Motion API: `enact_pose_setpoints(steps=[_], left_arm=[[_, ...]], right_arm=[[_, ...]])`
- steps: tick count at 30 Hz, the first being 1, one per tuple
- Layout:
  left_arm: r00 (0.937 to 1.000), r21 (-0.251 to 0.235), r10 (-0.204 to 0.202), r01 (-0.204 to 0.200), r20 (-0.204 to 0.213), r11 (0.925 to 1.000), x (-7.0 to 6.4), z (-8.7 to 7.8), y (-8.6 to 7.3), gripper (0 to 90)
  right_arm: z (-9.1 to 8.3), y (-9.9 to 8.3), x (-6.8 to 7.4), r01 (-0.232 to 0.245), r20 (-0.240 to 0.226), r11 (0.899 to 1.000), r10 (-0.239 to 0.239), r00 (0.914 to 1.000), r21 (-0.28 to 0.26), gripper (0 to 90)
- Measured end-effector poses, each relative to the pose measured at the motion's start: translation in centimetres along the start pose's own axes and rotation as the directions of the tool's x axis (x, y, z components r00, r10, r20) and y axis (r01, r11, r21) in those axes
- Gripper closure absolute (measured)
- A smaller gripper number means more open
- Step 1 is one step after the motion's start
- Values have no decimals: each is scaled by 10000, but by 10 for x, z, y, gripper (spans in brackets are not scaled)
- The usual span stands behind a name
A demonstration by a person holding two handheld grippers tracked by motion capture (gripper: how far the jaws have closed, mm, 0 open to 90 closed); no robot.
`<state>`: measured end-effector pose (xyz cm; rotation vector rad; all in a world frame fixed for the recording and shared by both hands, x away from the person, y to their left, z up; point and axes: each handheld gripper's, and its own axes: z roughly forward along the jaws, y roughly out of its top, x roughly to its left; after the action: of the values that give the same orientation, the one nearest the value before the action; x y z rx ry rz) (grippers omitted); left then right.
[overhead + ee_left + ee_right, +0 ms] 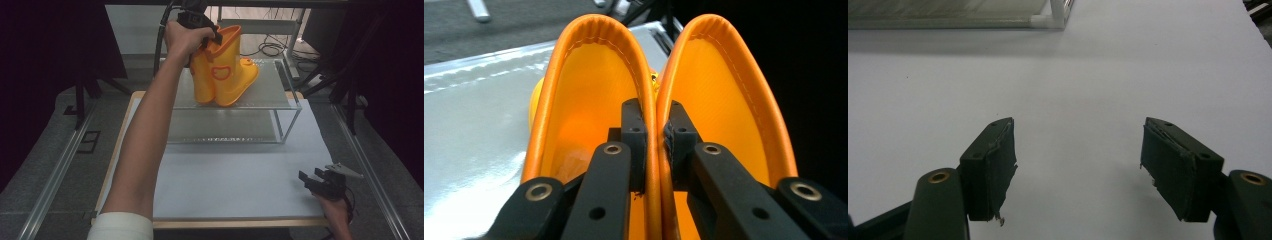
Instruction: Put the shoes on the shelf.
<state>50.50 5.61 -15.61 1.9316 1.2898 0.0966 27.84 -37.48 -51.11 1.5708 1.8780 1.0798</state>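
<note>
Orange boots [227, 75], two, pinched together by left tongs [657, 131].

Yellow-orange boots [227, 75] with darker orange trim, black tool [656, 145], white table cover [235, 185].

The left arm [145, 135] stretches far forward, its hand [184, 37] wrapped around the left gripper [657, 127], whose jaws are pinched nearly together. The right hand [336, 210] sits low at the near right, the right gripper [1078, 165] with jaws spread wide.
</note>
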Motion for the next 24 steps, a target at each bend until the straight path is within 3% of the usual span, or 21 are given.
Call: enact_pose_setpoints(steps=[10, 16, 24], left_arm=[[9954, -185, -481, 467, -828, 9987, 21, 11, 2, 825], [9930, 66, -581, 591, -1027, 9982, 30, 18, 0, 823], [9946, -64, -688, 685, -776, 9976, 31, 23, 1, 777]], right_arm=[[1, -1, 0, 43, 17, 10000, -43, 10000, 82, 303], [2, -1, 1, 65, 10, 9999, -65, 10000, 115, 302], [2, -1, 2, 81, 0, 9999, -81, 10000, 119, 302]])
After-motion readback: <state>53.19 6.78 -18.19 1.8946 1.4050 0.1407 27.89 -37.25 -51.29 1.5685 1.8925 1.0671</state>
